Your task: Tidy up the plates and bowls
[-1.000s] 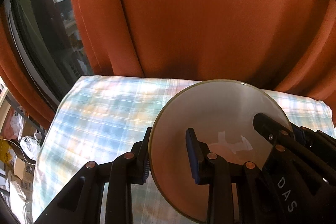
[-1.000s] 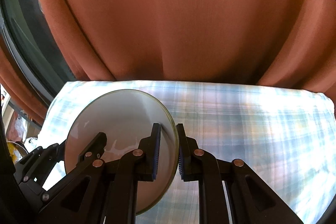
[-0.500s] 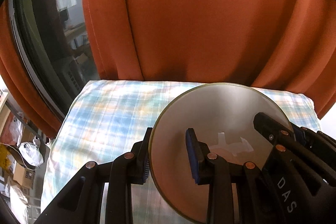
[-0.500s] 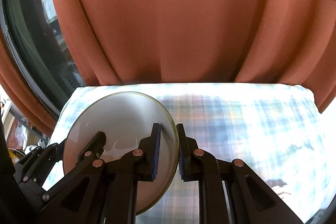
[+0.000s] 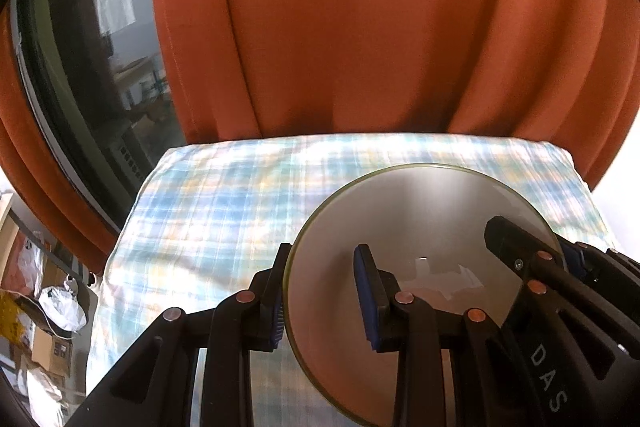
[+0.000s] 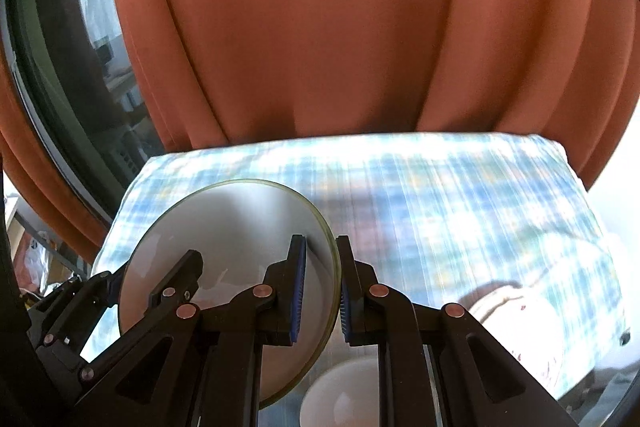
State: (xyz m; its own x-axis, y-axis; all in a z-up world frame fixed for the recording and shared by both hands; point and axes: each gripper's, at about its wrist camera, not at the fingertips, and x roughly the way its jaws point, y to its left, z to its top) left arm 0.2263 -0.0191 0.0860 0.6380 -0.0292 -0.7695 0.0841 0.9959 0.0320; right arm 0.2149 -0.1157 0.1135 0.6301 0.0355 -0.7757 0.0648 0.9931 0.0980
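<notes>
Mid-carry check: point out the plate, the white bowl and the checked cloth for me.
plate (image 5: 420, 227): left wrist view, bare upper face.
white bowl (image 6: 340, 403): right wrist view, inside, bottom edge.
checked cloth (image 6: 440, 195): right wrist view, bare middle stretch.

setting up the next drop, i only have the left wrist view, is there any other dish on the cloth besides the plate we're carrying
Observer: Yes. The right wrist view shows a white bowl low in the frame, under the right gripper.
Operator: anything else on that side
Observer: A second dish, blurred, sits on the checked cloth at the right of that view.
Operator: is the right one gripping properly
Observer: Its pads clamp the plate rim from both faces.
</notes>
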